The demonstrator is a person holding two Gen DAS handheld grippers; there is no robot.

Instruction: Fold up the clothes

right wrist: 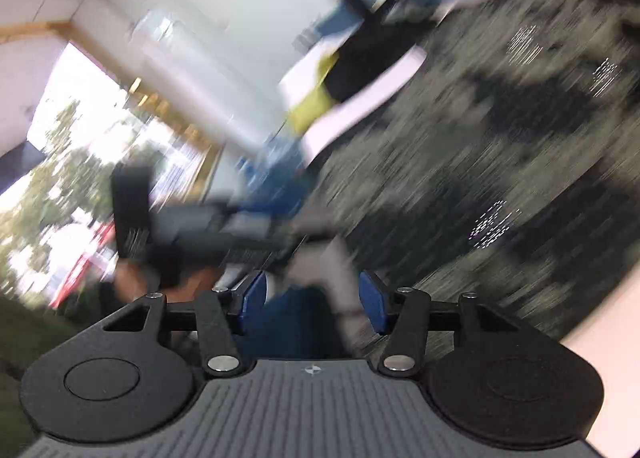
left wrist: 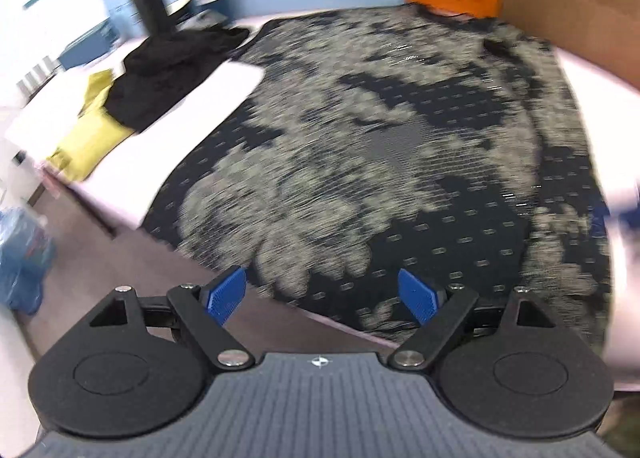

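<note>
At about nine to ten o'clock in the left wrist view, a yellow-green garment [left wrist: 86, 138] lies partly under a black garment [left wrist: 168, 70]; both sit on the pale desk [left wrist: 132, 178], and a dark cylindrical container [left wrist: 146, 4] stands behind them. Filling the middle and right, from twelve round to five o'clock, the patterned knit garment [left wrist: 400, 146] is spread flat on the desk. It is dark with pale blotches and small woven marks, and its near hem hangs just over the desk edge at six o'clock.

The left gripper [left wrist: 322, 298] hovers above that hem. Its blue fingers [left wrist: 226, 294] are spread wide and hold nothing.

The right wrist view is badly blurred. The right gripper [right wrist: 314, 300] has its fingers partly apart. Grey and blue shapes show between them, but no pinch is visible. The knit fills that view from one to four o'clock.

The knit will probably handle as soft, limp and fairly light, with some drape and stretch. It should sag rather than hold shape, and the weave ought to give the fingers grip. Taking hold at the two near hem corners, or at a side edge, and pinching one layer seems best, lifting evenly so the fold falls straight.
</note>
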